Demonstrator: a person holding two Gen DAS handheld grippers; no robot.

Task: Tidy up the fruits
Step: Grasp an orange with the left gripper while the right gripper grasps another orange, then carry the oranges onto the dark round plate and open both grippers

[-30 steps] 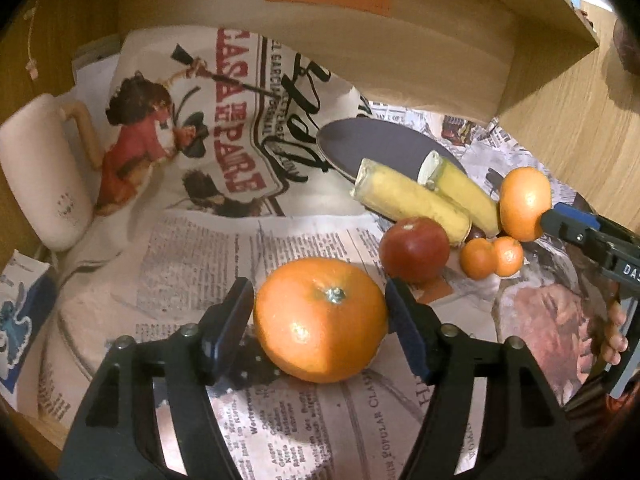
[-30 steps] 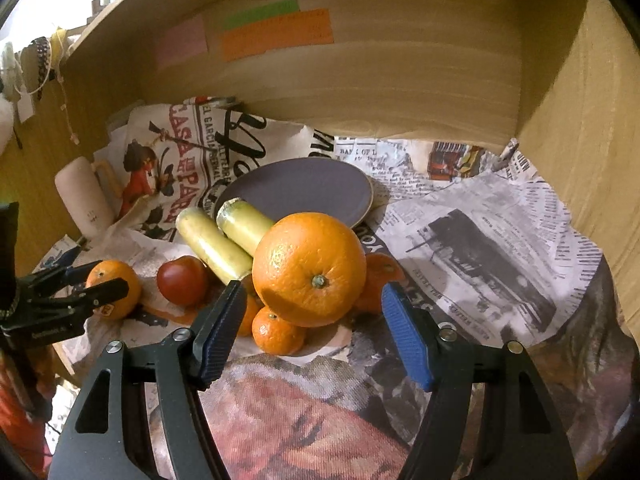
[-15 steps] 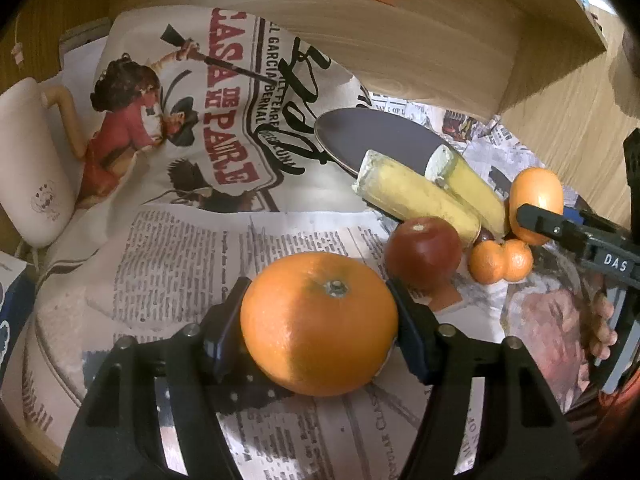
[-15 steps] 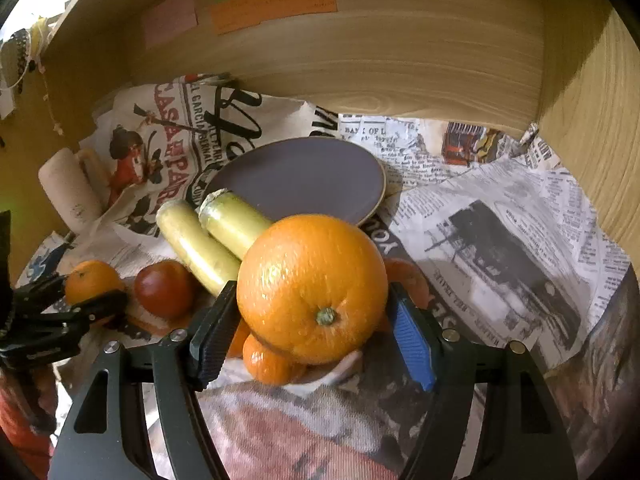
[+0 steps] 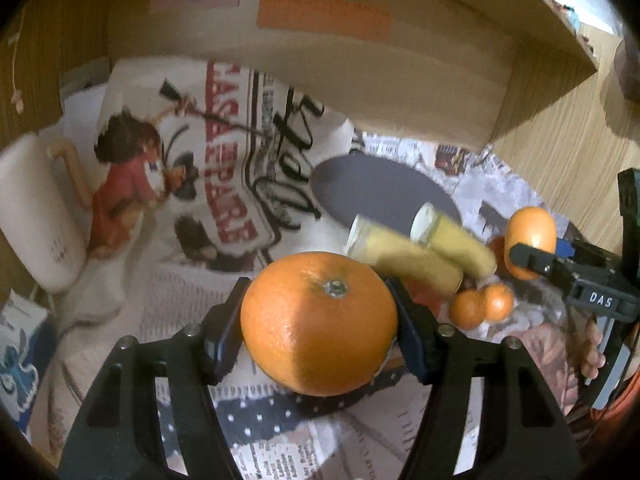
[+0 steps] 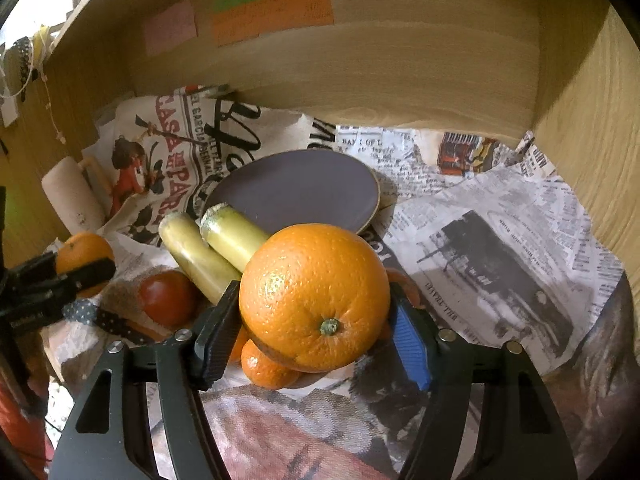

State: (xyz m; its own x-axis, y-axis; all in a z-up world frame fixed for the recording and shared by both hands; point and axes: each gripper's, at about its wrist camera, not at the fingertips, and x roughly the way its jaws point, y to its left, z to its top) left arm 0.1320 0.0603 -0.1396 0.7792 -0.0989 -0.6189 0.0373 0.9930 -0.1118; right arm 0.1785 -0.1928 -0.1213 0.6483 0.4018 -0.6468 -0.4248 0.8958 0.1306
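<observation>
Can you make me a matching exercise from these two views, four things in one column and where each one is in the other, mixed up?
Things:
1. plate
2. mug
3. tomato
4. sticky notes

Places:
A. on the wooden back wall
B. lying on its side at the far left
C. bare, behind the two bananas
D. on the newspaper, left of the bananas

Pairs: 1-C, 2-B, 3-D, 4-A

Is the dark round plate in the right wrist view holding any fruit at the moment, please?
No, the plate is bare; the two bananas lie just in front of it on the newspaper.
</observation>
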